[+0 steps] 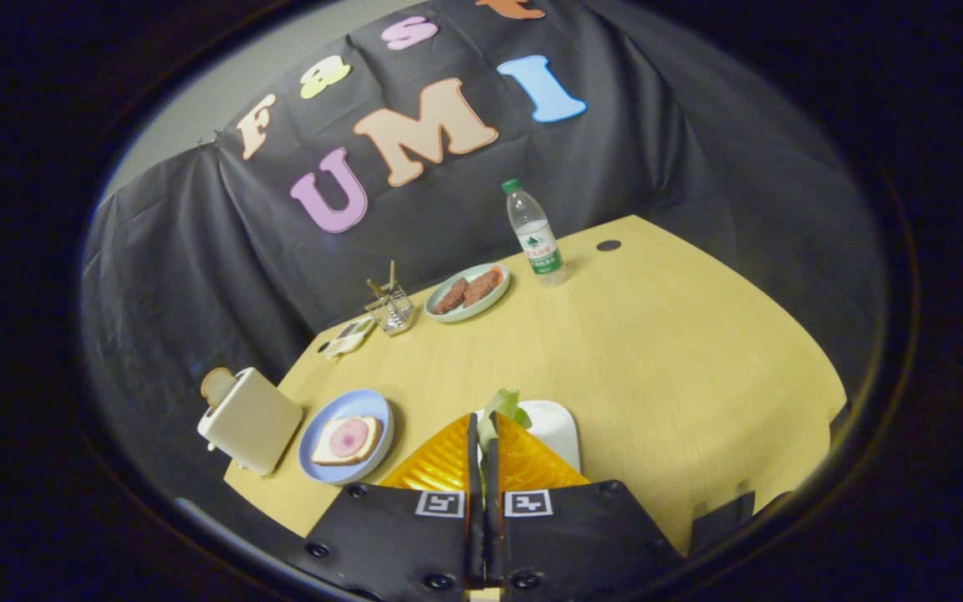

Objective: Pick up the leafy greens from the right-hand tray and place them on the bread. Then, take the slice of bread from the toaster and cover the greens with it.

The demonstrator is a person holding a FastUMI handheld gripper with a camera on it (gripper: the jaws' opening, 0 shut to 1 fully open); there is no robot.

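My gripper (pixel 482 422) is shut on the leafy greens (pixel 505 407), a pale green leaf that pokes up from between the two fingertips. Just beyond the fingers lies the white tray (pixel 555 428), partly hidden by them. To the left of the fingers a blue plate (pixel 320 431) holds a slice of bread (pixel 348 440) topped with a pink round of ham. Further left stands a cream toaster (pixel 252 420) with a second bread slice (pixel 217 385) sticking out of its slot.
At the far side of the yellow table (pixel 657 351) are a green plate (pixel 494 295) with brown patties, a water bottle (pixel 534 234), a wire holder with sticks (pixel 391 307) and a small packet (pixel 349 334). Black cloth walls the booth.
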